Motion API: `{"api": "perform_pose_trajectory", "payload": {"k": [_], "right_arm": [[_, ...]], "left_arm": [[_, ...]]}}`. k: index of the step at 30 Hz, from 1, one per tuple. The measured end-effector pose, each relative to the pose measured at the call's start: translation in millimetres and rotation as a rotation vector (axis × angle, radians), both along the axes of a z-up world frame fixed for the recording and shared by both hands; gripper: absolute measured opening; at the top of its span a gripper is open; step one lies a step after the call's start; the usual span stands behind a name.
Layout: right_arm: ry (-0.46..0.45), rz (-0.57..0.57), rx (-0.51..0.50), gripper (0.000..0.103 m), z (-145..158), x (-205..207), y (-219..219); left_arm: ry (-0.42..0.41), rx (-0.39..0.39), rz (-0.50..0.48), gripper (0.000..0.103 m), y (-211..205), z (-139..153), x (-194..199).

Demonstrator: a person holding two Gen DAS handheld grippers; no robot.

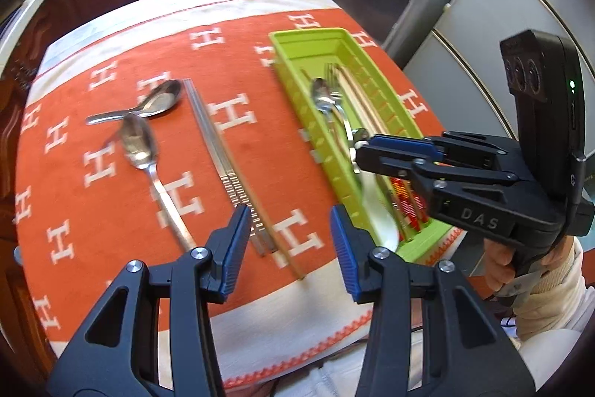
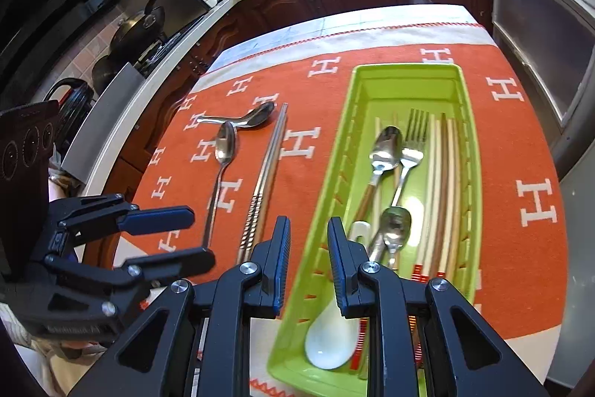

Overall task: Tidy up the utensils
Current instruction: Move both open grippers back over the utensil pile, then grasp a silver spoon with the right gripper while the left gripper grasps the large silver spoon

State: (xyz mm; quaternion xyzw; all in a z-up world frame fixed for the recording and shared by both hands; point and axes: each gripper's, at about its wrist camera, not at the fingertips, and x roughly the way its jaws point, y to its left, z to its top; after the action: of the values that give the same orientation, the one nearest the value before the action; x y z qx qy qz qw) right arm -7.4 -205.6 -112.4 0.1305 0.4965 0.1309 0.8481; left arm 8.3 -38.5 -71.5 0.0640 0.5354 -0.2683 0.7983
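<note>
left gripper (image 1: pixel 290 240): jaws apart, nothing btwn pads, hung over cloth above near ends of metal chopsticks (image 1: pixel 227 166).
right gripper (image 2: pixel 308 259): narrow gap btwn pads, nothing in it; sat over near-left rim of green tray (image 2: pixel 405 71). Released, not clamped on anything.
tray contents: wood-handled spoon (image 2: pixel 383 151), fork (image 2: pixel 412 144), small metal spoon (image 2: pixel 394 226), white ceramic spoon (image 2: pixel 331 337), several wooden chopsticks (image 2: pixel 446 181).
loose on orange cloth (image 2: pixel 327 136): long spoon (image 2: pixel 223 155), short soup spoon (image 2: pixel 245 118) just behind it, metal chopsticks alongside; all left of tray, apart from it.
hidden: near ends of tray chopsticks and white spoon's handle partly behind right gripper fingers; red-striped grips only peeked out.
cut off: long spoon handle tip went behind left gripper in right wrist view.
hard to read: left wrist view blurred; a thin wooden stick (image 1: pixel 286 248) beside metal pair, prob a lone chopstick.
person: hand (image 1: pixel 505 270) and pale sleeve on right gripper handle, edge of frame.
</note>
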Motion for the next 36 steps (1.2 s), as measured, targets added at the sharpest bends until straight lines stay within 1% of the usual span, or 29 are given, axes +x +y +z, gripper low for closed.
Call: {"api": "perform_pose_trajectory", "payload": {"k": [7, 13, 17, 22, 26, 31, 36], "right_arm": [[0.002, 0.063, -0.024, 0.020, 7.9, 7.7, 30.9], [0.020, 0.101, -0.024, 0.020, 13.4, 27.7, 58.8], [0.037, 0.130, -0.021, 0.020, 18.4, 49.4, 76.5], [0.045, 0.165, -0.034, 0.020, 25.6, 77.8, 96.8], [0.064, 0.175, -0.028, 0.020, 24.4, 106.4, 111.5], [0.104, 0.166, 0.015, 0.020, 6.7, 146.0, 120.4], [0.128, 0.175, 0.021, 0.020, -20.3, 180.7, 135.9]], "left_arm": [[-0.035, 0.010, 0.085, 0.041, 47.9, 15.0, 6.5], [-0.080, 0.019, 0.153, 0.041, 85.1, 30.3, 21.5], [-0.096, 0.018, 0.178, 0.041, 108.2, 41.3, 35.6], [-0.119, 0.035, 0.209, 0.041, 129.9, 50.5, 55.0], [-0.135, 0.057, 0.218, 0.041, 141.4, 53.8, 78.0], [-0.105, 0.058, 0.214, 0.041, 149.9, 44.7, 116.5], [-0.027, 0.036, 0.204, 0.041, 150.5, 22.0, 152.8]]}}
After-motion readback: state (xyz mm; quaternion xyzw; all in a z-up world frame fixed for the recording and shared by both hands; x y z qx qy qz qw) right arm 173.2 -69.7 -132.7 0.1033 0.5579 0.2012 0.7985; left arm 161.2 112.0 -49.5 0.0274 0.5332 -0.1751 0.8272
